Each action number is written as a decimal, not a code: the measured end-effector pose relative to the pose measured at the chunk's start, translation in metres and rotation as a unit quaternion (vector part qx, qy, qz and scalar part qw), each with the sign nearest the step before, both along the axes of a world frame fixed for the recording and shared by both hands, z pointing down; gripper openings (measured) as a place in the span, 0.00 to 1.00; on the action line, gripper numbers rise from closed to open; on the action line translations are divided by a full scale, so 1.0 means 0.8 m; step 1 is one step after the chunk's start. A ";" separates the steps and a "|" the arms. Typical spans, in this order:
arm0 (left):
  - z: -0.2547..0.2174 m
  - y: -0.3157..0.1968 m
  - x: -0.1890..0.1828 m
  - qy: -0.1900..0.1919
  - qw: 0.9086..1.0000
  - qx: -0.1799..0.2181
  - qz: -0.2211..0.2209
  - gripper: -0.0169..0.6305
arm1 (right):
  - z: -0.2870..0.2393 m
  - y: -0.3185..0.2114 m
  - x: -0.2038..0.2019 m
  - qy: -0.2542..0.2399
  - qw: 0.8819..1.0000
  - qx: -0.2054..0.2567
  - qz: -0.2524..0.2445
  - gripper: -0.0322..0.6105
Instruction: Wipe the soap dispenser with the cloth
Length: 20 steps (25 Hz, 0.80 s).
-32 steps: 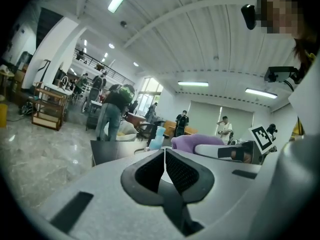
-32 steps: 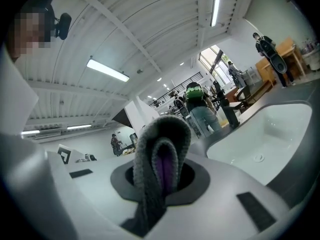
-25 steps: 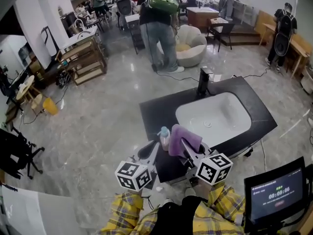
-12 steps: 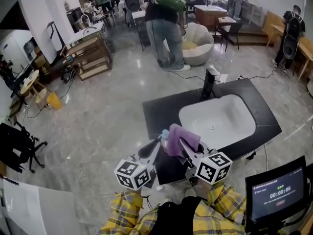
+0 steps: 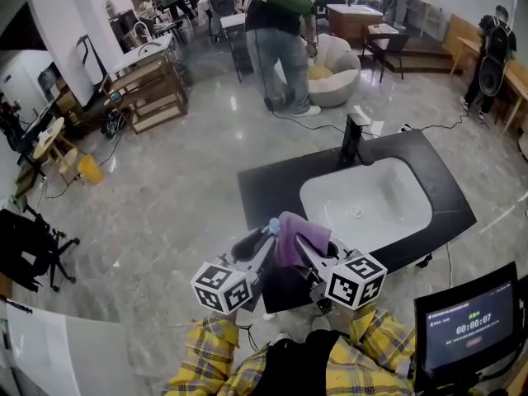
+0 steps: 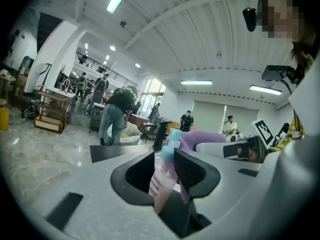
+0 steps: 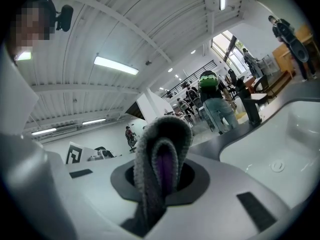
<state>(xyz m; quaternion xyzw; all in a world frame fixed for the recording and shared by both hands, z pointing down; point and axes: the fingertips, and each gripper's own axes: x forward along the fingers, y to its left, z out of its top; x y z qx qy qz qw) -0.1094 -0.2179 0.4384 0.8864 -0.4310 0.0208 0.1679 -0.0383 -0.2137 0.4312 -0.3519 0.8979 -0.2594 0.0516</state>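
At left, just now parting the left gripper (image 6: 165,170) around the soap dispenser (image 6: 159,183), bottle loose between spread jaws at the counter's (image 5: 272,184) near corner. Rightward, pinching the purple cloth (image 5: 299,236) fast in the right gripper (image 5: 307,251), against the bottle. Probably letting go of the bottle, wiping maybe finished.

The folded purple cloth (image 5: 295,236) is seen as a soft, fuzzy woven fabric, matt throughout, with a fine nap that is rendered greyish on its outer fold. The small translucent pink plastic soap dispenser (image 6: 160,196) is shown smooth and faintly glossy. A white, paper-like label (image 6: 156,183) is carried on its side, and it is topped by an opaque pale blue plastic pump (image 6: 168,151). The right gripper (image 7: 160,181) is cased in smooth, matt, pale grey plastic. The dark rectangular counter (image 5: 272,184) is finished in a matt charcoal surface. The white basin (image 5: 396,188) sunk into it is glazed and glossy, and a black tap (image 5: 351,139) with a dull sheen is mounted at the counter's far edge. The grey stone-like floor (image 5: 165,205) is polished to a reflective gloss.
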 end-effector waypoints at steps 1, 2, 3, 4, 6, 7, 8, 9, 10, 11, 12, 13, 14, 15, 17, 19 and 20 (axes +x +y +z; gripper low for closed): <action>0.000 -0.001 -0.001 0.002 1.000 0.001 -0.003 0.20 | 0.002 -0.001 0.000 0.002 1.000 -0.001 -0.001 0.12; 0.000 -0.001 -0.002 0.004 1.000 0.002 -0.005 0.20 | 0.005 -0.001 -0.001 0.004 1.000 -0.003 -0.002 0.12; 0.000 0.000 -0.003 0.006 1.000 0.002 -0.006 0.19 | 0.008 -0.001 -0.001 0.005 1.000 -0.005 -0.003 0.12; 0.000 0.000 -0.004 0.007 1.000 0.002 -0.006 0.19 | 0.011 0.000 -0.002 0.005 1.000 -0.008 -0.003 0.12; -0.001 0.001 -0.006 0.008 1.000 0.003 -0.005 0.17 | 0.013 -0.002 -0.004 0.004 1.000 -0.011 -0.004 0.12; -0.002 0.001 -0.006 0.007 1.000 0.004 -0.004 0.16 | 0.015 -0.003 -0.005 0.004 1.000 -0.013 -0.003 0.12; -0.002 0.000 -0.005 0.007 1.000 0.005 -0.003 0.16 | 0.017 -0.005 -0.005 0.004 1.000 -0.014 -0.002 0.12; -0.001 0.000 -0.004 0.008 1.000 0.006 -0.001 0.15 | 0.020 -0.007 -0.005 0.006 1.000 -0.016 -0.001 0.12; 0.000 0.000 -0.003 0.008 1.000 0.006 0.001 0.15 | 0.023 -0.008 -0.005 0.008 1.000 -0.017 0.001 0.12; 0.001 0.001 -0.002 0.008 1.000 0.007 0.004 0.15 | 0.028 -0.009 -0.005 0.010 1.000 -0.019 0.003 0.12; 0.002 0.003 0.000 0.008 1.000 0.007 0.007 0.14 | 0.033 -0.009 -0.004 0.012 1.000 -0.021 0.006 0.12; 0.004 0.004 0.001 0.008 1.000 0.008 0.010 0.14 | 0.038 -0.010 -0.004 0.013 1.000 -0.024 0.009 0.12; 0.004 0.005 0.001 0.008 1.000 0.008 0.011 0.14 | 0.042 -0.010 -0.004 0.012 0.999 -0.027 0.012 0.12; 0.005 0.006 0.001 0.009 1.000 0.009 0.012 0.14 | 0.045 -0.011 -0.004 0.011 0.999 -0.030 0.016 0.11; 0.004 0.006 0.000 0.011 1.000 0.008 0.014 0.13 | 0.050 -0.012 -0.005 0.011 0.999 -0.036 0.023 0.12; 0.003 0.006 -0.002 0.014 1.000 0.007 0.016 0.13 | 0.055 -0.015 -0.008 0.011 0.999 -0.041 0.031 0.12; 0.002 0.005 -0.003 0.015 1.000 0.006 0.017 0.12 | 0.057 -0.016 -0.009 0.011 0.998 -0.044 0.033 0.12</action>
